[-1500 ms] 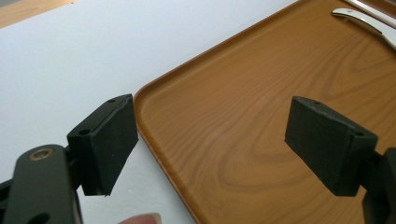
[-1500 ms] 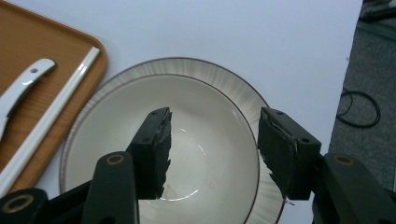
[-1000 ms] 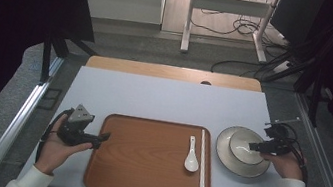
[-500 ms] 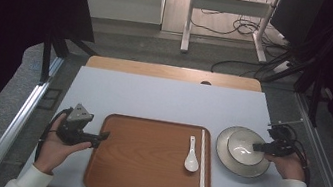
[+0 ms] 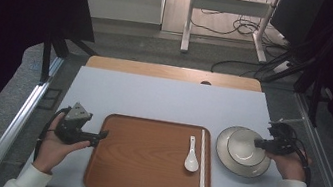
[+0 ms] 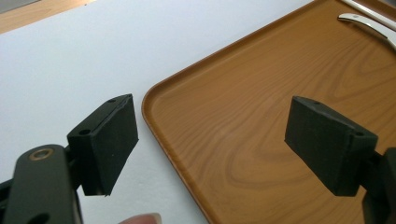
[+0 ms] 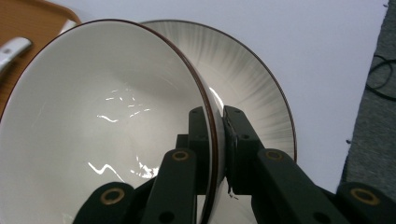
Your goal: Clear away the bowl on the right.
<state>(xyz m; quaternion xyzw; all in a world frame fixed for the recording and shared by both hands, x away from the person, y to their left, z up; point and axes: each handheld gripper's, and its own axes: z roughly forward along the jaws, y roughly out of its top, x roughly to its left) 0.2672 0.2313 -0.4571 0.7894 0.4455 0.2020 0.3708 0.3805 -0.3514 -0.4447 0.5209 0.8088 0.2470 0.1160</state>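
My right gripper (image 7: 217, 140) has just pinched the rim of the white bowl (image 5: 246, 146) sitting on the plate (image 5: 240, 167) beside the tray (image 5: 143, 161), so I think lifting comes next, while my left gripper (image 6: 229, 149) stays wide open.

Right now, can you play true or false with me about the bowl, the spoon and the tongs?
1. The right tongs pinch the bowl by its rim. True.
2. The spoon lies in the bowl. False: it lies on the tray, beside the chopsticks.
3. The left tongs are open and hold nothing. True.
4. The bowl sits on the tray. False: it is over the plate, right of the tray.
5. The left tongs are at the tray's left edge. True.
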